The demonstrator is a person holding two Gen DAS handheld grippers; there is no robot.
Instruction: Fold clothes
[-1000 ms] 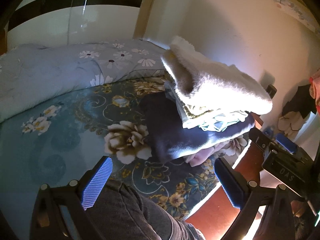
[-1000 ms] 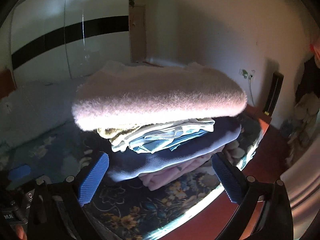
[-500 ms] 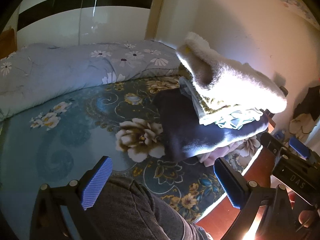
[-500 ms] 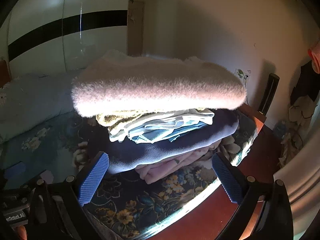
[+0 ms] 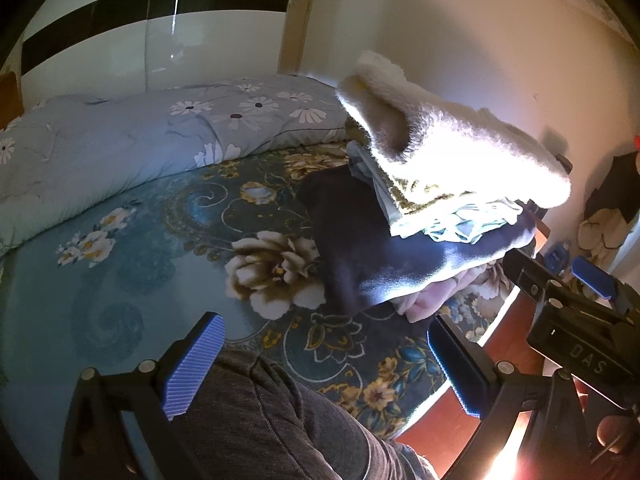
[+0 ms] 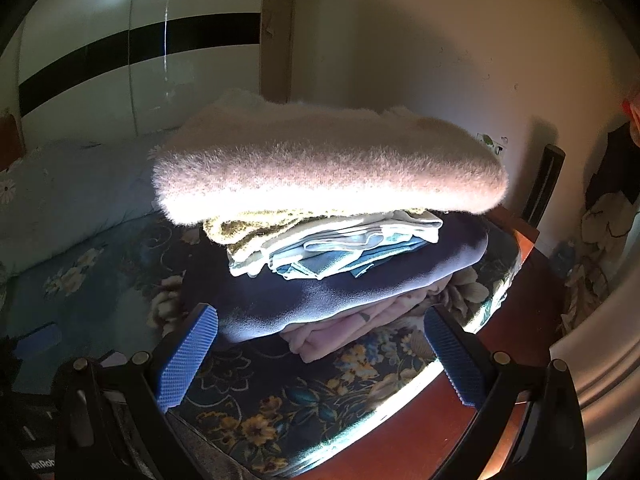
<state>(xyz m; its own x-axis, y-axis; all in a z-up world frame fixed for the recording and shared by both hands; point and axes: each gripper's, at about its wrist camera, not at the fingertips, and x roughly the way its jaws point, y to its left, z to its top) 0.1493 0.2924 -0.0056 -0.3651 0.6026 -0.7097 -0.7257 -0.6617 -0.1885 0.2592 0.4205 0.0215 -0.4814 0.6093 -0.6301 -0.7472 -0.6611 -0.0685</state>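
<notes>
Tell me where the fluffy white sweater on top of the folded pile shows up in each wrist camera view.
Left wrist: fluffy white sweater sits upper right, topping the pile, seen from its end.
Right wrist: same sweater fills the centre, seen side-on.
Shared landmark: the dark navy garment lower in the pile, above the pink one.

I see a cream-white fluffy garment (image 6: 328, 168) at frame centre, above a mustard knit (image 6: 248, 228), pale blue and white folded pieces (image 6: 340, 250), a navy garment (image 6: 320, 296) and a pink one (image 6: 332, 332). The bedsheet (image 5: 132, 264) at lower left is teal with cream and gold flowers. The quilt (image 5: 120, 140) at upper left is light blue with white daisies. My gripper pads (image 5: 192, 364) are ribbed blue.
</notes>
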